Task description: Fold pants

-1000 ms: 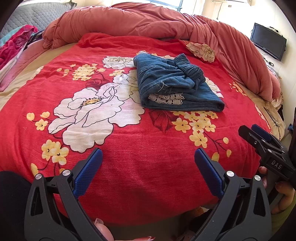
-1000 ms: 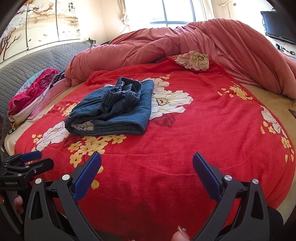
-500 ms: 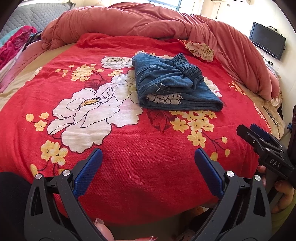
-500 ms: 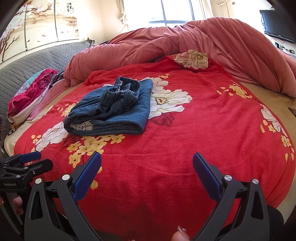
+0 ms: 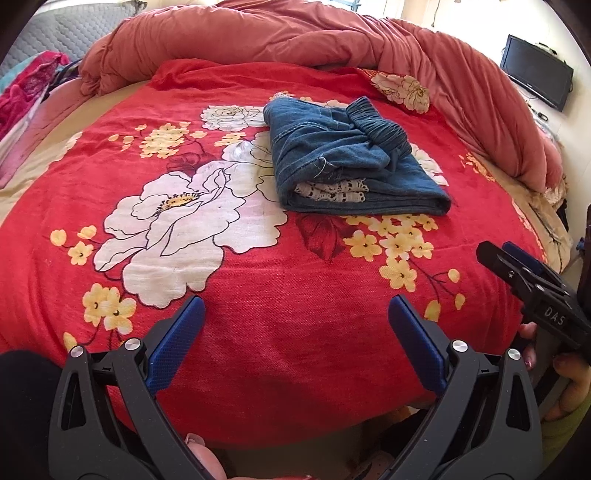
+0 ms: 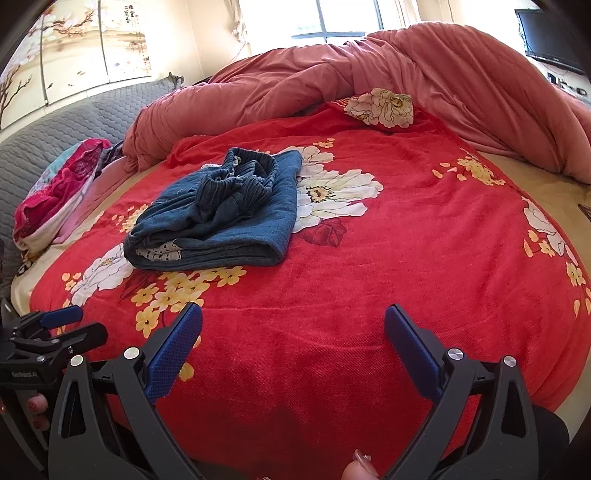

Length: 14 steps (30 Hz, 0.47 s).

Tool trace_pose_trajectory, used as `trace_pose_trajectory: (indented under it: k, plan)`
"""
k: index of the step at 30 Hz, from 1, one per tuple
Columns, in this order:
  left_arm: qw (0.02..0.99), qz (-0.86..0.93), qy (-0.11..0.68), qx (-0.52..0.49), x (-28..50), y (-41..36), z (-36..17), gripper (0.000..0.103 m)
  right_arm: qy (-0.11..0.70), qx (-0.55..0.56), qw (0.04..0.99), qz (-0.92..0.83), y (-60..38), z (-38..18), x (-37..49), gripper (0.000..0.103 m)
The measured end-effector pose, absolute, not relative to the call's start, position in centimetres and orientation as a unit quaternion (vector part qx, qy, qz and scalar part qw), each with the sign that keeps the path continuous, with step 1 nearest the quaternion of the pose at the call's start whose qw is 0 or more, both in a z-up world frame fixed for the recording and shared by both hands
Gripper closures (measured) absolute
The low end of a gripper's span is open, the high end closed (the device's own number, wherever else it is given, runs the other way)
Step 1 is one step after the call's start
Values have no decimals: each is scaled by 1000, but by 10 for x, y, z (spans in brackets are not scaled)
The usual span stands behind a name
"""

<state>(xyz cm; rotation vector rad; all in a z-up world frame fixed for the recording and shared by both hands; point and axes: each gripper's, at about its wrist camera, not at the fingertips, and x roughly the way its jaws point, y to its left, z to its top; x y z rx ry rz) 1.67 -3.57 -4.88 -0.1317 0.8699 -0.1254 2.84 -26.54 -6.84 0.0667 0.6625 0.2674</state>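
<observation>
Blue denim pants [image 5: 343,162] lie folded into a compact stack on the red flowered blanket [image 5: 258,314], with the elastic waistband bunched on top and white lace trim showing at the near fold. The right wrist view has the same pants [image 6: 221,218] left of centre. My left gripper [image 5: 295,332] is open over the blanket's near edge, well short of the pants, nothing between its blue pads. My right gripper [image 6: 293,336] is open too, also empty and back from the pants. Each gripper shows at the edge of the other's view: right gripper [image 5: 532,280], left gripper [image 6: 55,328].
A bunched pink-red duvet [image 5: 295,33] runs along the far side of the bed. Bright pink clothes [image 6: 59,192] lie on the grey quilted headboard side. A flowered pillow [image 6: 384,107] sits at the back. A dark TV [image 5: 535,77] hangs on the right wall.
Both grippers have stayed open and nearly still; the view has only drifted slightly. The folded pants have not moved.
</observation>
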Motion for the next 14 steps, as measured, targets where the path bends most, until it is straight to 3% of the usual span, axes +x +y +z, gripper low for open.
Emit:
trace_pose_trajectory:
  k: [6,14]
  plan:
    - [892,-34,437,-107,36,15,-34,10,322,42,942,85,-295,-47,50,5]
    - [867,148,468,-89,138,170,-25,10,340,61,931,-114,-436,-21,151,5]
